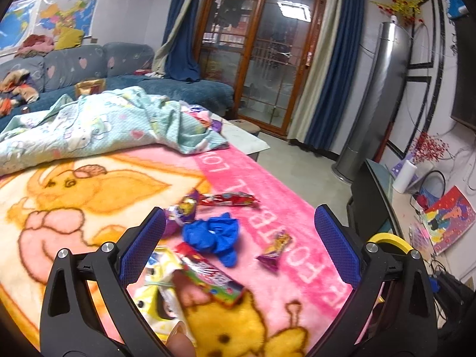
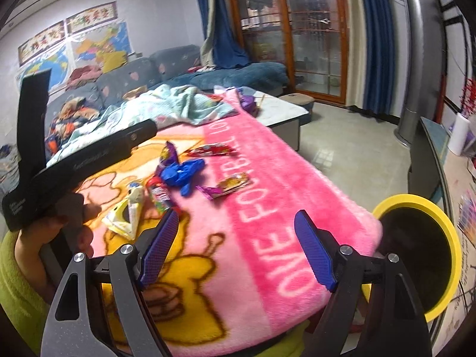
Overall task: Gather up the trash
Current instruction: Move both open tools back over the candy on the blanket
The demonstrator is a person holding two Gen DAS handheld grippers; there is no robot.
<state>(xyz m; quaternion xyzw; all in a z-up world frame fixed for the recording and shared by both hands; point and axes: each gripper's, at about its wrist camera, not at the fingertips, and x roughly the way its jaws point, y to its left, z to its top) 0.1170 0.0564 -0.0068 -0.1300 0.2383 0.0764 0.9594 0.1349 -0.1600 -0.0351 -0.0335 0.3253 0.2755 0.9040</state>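
Handheld grippers: appearance

Each unit, the left gripper and the right gripper, is showing two black angular arms with cut-out slots, silver round screw heads at the pivots, and blue cross-hatched finger pads. In the right view, the left unit's black body is carrying faint lettering, and the hand gripping it is wearing a yellow-green sleeve.

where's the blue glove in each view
Left wrist: blue glove at centre, crumpled on the pink blanket, just beyond the open left gripper.
Right wrist: blue glove left of centre, well beyond the open right gripper.
Shared landmark: the purple wrapper lies right of it.
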